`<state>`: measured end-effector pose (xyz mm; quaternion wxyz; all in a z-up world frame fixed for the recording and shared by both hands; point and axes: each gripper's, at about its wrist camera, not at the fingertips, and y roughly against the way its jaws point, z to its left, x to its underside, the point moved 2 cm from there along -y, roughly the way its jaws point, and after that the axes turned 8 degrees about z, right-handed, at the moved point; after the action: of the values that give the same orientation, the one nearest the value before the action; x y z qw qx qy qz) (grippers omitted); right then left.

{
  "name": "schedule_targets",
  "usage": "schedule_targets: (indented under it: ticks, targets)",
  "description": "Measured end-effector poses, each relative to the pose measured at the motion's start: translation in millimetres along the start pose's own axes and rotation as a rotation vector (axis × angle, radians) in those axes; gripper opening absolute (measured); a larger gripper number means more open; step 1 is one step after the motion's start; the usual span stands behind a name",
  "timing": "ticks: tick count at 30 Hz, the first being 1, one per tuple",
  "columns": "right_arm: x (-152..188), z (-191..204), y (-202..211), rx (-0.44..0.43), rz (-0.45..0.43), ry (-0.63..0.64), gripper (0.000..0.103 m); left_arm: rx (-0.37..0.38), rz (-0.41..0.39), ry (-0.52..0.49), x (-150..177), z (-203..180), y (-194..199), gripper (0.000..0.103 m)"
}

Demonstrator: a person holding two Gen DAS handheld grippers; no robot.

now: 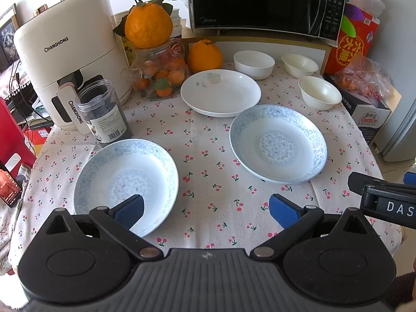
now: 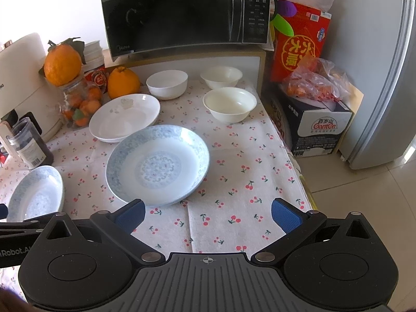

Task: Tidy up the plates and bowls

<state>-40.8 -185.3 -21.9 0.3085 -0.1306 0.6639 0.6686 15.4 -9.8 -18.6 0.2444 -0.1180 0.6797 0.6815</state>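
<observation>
Two blue-patterned plates lie on the cherry-print tablecloth: the left plate (image 1: pixel 126 186) (image 2: pixel 35 193) and the right plate (image 1: pixel 278 143) (image 2: pixel 157 165). Behind them sits a plain white plate (image 1: pixel 221 92) (image 2: pixel 124 117). Three white bowls stand at the back: one (image 1: pixel 254 63) (image 2: pixel 167 83), another (image 1: pixel 299 65) (image 2: pixel 221 77), and the nearest (image 1: pixel 319 92) (image 2: pixel 230 103). My left gripper (image 1: pixel 206 209) is open, its left finger over the left plate's near rim. My right gripper (image 2: pixel 208 214) is open above the cloth, just in front of the right plate.
A white air fryer (image 1: pixel 65 59), a dark jar (image 1: pixel 104 111), a glass jar of small oranges (image 1: pixel 158 78), two large oranges and a microwave (image 1: pixel 260 2) crowd the back. Boxes (image 2: pixel 317 124) and a fridge (image 2: pixel 390 78) stand right of the table edge.
</observation>
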Motion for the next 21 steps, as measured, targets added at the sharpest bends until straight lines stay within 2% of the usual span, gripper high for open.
schedule_targets:
  ticks: [21]
  targets:
    - [-2.0,-0.1,-1.7,0.019,-0.002,0.013,0.103,0.004,0.007,-0.017,-2.8,0.9,-2.1,0.103]
